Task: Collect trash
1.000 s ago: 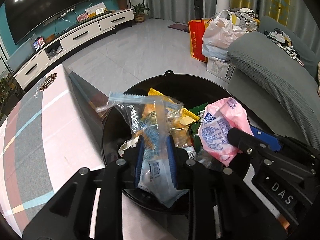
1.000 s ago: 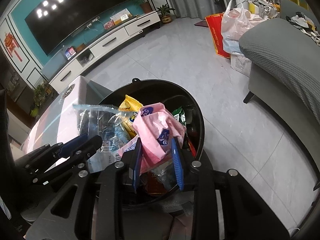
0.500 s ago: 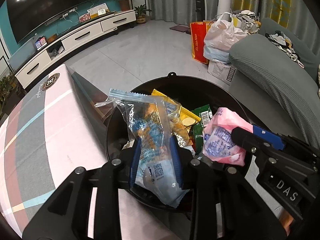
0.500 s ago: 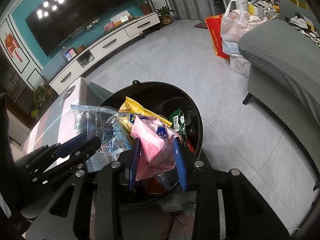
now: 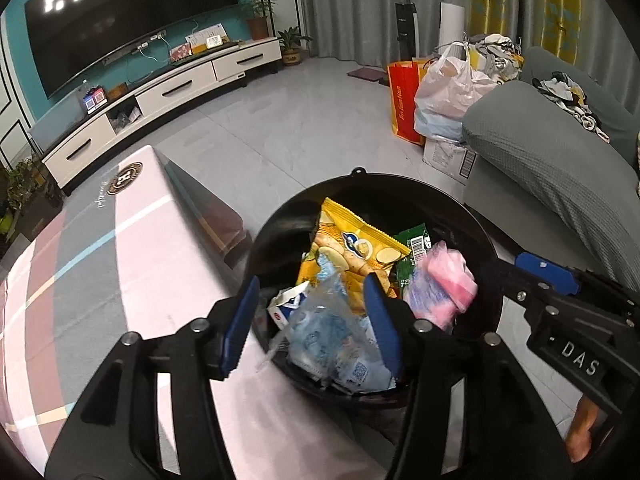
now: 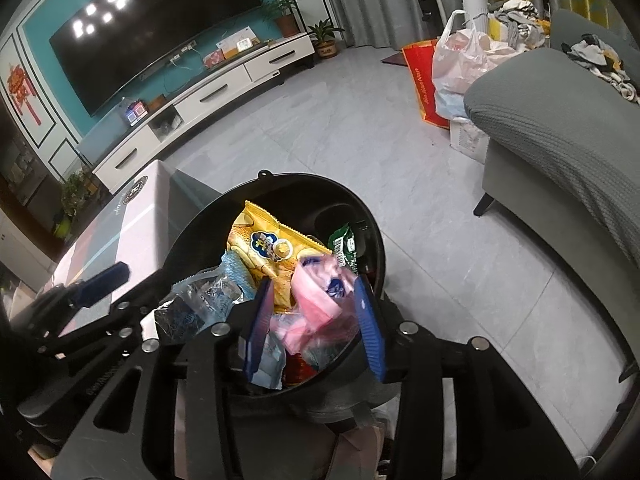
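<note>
A round black trash bin (image 5: 400, 188) stands on the floor beside the table, with its rim also in the right wrist view (image 6: 280, 180). It holds a yellow chip bag (image 5: 352, 248), a green wrapper (image 5: 412, 256) and other wrappers. My left gripper (image 5: 310, 300) is open over the bin, and a clear blue-printed bag (image 5: 336, 336) lies loose below it. My right gripper (image 6: 314, 300) is open over the bin, and a pink wrapper (image 6: 320, 296) lies loose between its jaws; it also shows in the left wrist view (image 5: 444, 288).
A pink and grey table (image 5: 100, 264) lies left of the bin. A grey sofa (image 5: 560, 160) is on the right. Shopping bags (image 5: 436, 92) stand at the sofa's far end. A white TV cabinet (image 5: 160, 100) runs along the far wall.
Both grippers have opened. The clear blue bag and the pink wrapper have dropped from the jaws into the bin.
</note>
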A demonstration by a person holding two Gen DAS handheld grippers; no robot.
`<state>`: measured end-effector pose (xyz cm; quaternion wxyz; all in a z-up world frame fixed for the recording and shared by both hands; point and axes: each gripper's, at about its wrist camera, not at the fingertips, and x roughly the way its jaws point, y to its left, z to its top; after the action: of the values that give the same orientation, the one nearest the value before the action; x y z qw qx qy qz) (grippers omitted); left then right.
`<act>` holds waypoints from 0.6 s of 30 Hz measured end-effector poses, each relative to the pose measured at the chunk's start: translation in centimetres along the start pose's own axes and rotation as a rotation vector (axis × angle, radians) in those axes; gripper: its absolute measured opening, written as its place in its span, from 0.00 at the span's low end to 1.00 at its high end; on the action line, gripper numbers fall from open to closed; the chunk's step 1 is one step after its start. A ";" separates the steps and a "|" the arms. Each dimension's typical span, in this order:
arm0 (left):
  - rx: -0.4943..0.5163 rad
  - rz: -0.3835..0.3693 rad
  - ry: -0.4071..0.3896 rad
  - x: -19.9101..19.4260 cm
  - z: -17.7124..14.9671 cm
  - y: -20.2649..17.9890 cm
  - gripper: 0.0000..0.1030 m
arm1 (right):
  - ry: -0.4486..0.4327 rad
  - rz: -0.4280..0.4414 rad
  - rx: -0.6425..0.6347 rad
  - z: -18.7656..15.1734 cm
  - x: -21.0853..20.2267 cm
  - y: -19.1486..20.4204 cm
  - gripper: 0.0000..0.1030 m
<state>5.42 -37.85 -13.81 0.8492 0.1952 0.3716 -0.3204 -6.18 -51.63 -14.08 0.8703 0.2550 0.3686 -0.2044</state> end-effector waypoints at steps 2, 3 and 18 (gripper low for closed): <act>-0.008 0.006 -0.010 -0.7 -0.2 0.5 0.58 | -0.008 -0.007 -0.006 -0.1 -0.4 0.0 0.45; -0.014 0.009 -0.012 -1.1 -0.3 0.8 0.61 | -0.012 -0.008 -0.010 -0.2 -0.6 0.1 0.46; -0.090 0.014 -0.059 -8.3 -1.3 4.4 0.97 | -0.017 -0.005 -0.088 -1.9 -5.3 2.2 0.93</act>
<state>3.52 -30.59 -7.94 0.8700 0.1499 0.3588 -0.3032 -9.44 -47.92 -10.59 0.8833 0.2137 0.3703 -0.1921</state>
